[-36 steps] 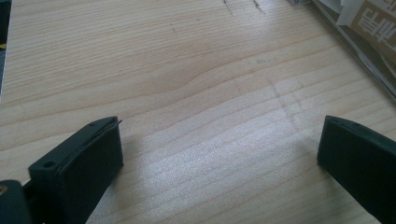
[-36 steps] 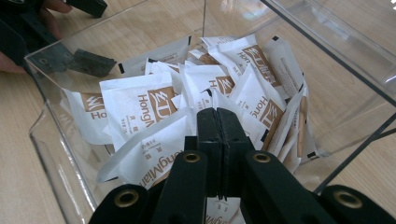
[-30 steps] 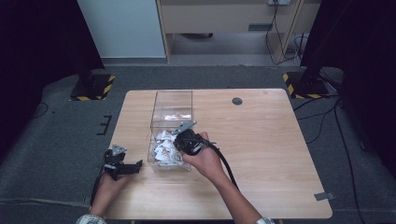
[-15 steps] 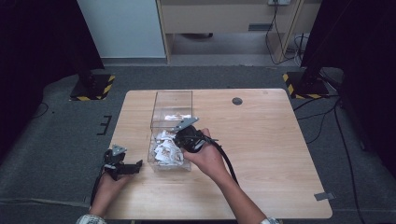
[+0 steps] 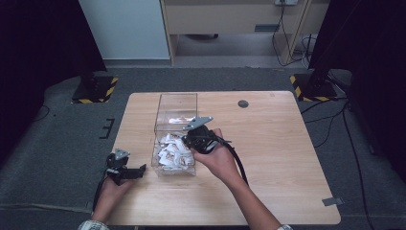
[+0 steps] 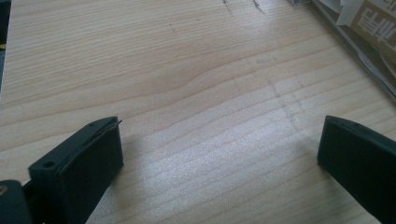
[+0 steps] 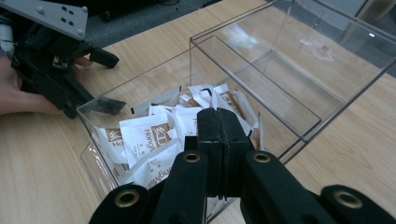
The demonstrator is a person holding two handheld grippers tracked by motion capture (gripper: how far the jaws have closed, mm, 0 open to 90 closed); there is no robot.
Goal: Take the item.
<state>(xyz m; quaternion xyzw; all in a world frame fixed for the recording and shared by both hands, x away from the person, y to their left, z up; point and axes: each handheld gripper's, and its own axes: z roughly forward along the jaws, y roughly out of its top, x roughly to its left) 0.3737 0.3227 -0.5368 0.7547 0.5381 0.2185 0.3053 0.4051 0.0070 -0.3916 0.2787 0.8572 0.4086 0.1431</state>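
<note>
In the right gripper view, the closed jaws of the right gripper cover part of the sachets, so whether a sachet is pinched cannot be told. The clear box is cut off at the top edge. Sachet print is too small to read.

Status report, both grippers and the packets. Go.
Left gripper open, over bare table. Right gripper shut, empty, above packets in clear box. Nothing in the way.
</note>
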